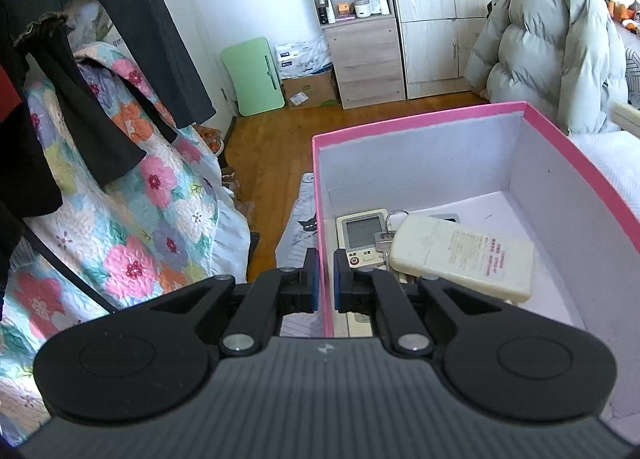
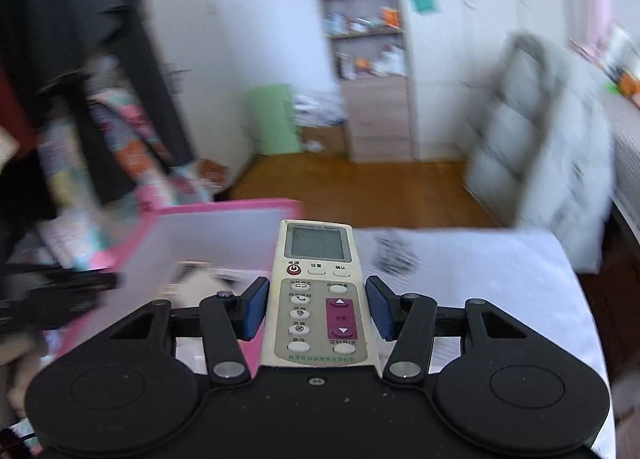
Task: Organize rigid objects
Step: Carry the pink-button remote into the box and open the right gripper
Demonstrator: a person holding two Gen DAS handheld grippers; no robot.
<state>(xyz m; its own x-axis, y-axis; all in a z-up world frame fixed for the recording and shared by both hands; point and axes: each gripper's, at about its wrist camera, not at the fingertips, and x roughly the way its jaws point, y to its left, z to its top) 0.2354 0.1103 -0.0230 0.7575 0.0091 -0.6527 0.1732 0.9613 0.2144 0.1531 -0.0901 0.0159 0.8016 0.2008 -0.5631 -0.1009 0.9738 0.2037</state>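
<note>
A pink box [image 1: 420, 121] with a white inside stands on the bed. My left gripper [image 1: 326, 279] is shut on the box's left wall, one finger outside and one inside. In the box lie a cream remote face down [image 1: 464, 255], a remote with a screen [image 1: 362, 237] and keys on a ring [image 1: 386, 237]. My right gripper [image 2: 316, 307] is shut on a cream remote with a screen and a purple button pad [image 2: 318, 291], held above the bed just right of the pink box [image 2: 224, 207]. The right wrist view is blurred.
A floral quilt [image 1: 132, 199] and dark hanging clothes [image 1: 100, 39] are on the left. Wooden floor, a green folded table [image 1: 254, 77], cartons, a shelf unit [image 1: 352, 19] and wardrobe lie beyond. A grey puffer jacket [image 1: 552, 47] sits at the right. White bedding [image 2: 480, 271] lies under the right gripper.
</note>
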